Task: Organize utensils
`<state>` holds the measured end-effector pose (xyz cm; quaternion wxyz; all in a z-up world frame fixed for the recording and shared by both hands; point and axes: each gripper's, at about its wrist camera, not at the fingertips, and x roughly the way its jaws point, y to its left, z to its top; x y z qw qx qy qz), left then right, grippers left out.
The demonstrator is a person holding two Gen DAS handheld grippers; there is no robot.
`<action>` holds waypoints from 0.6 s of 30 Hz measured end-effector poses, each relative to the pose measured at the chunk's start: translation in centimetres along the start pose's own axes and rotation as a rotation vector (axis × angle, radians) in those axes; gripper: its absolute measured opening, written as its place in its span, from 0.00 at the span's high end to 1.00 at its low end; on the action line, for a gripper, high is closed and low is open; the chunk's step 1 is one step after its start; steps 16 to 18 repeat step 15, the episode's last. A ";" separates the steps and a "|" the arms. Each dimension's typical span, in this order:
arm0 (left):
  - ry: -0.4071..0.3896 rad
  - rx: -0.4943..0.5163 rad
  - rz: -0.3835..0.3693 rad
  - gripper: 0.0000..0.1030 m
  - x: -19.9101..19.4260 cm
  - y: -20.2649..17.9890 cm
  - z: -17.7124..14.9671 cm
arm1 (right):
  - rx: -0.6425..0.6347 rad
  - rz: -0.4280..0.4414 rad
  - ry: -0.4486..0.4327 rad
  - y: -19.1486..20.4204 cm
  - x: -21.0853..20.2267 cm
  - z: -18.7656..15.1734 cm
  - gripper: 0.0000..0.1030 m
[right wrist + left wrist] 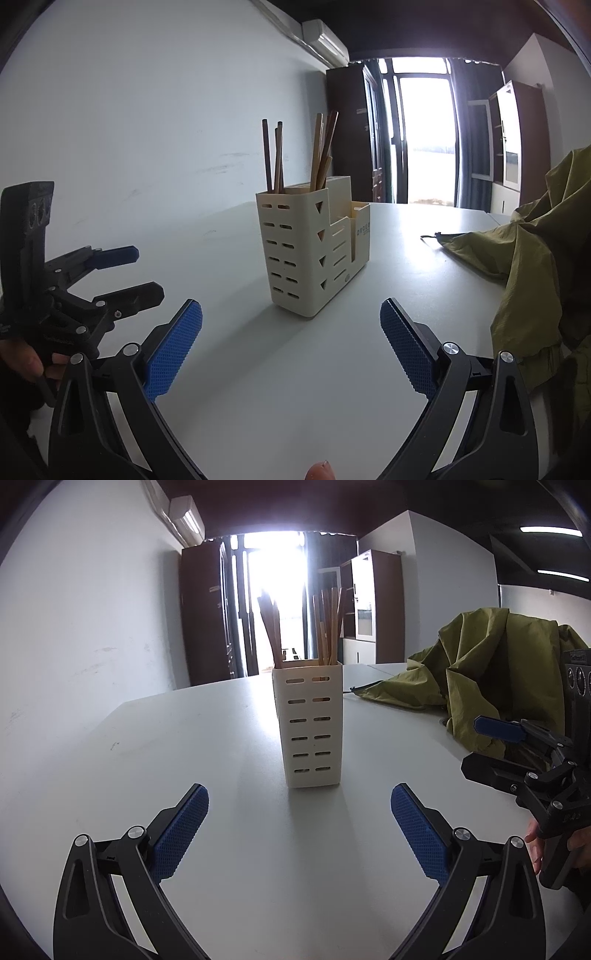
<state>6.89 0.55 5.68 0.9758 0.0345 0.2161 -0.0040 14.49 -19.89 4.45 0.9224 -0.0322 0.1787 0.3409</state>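
Jaws on both grippers stand wide, nothing between the pads. Left gripper (pixel 300 827) and right gripper (pixel 291 341) both point at the cream utensil holder (pixel 303 254), which stands upright on the white table (pixel 184 746), well apart from both sets of fingertips.

View differences:
- Left wrist cam: sees only the holder's narrow slotted end, so it reads as a plain rectangular caddy. Right gripper shows at frame right, jaws apart, w/ part of a hand (pixel 533 845) behind it.
- Right wrist cam: sees the holder at an angle; stepped profile visible, tall compartment in front, lower compartments behind, triangular cut-outs on the side wall. Left gripper shows at frame left, jaws apart, held by a hand (pixel 26 363).
- Wooden chopsticks (pixel 275 158) stand in the tall compartment in two bunches, leaning apart; seen in both views.
- Olive-green jacket (pixel 535 258) lies on the table to the right of the holder, apart from it; seen in both views.

Markings: small blue print on the lower section's end wall, right cam only; too small to read.
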 end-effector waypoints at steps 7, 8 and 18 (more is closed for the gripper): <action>0.012 0.000 -0.008 0.06 0.2 -0.1 -0.1 | -0.001 0.000 0.001 0.0 0.0 0.0 0.05; 0.015 0.000 -0.010 0.06 0.3 -0.2 -0.1 | -0.001 0.000 0.001 0.0 0.0 0.0 0.05; 0.017 0.008 -0.011 0.06 0.5 -0.3 -0.1 | 0.001 0.004 0.002 0.1 0.0 0.1 0.05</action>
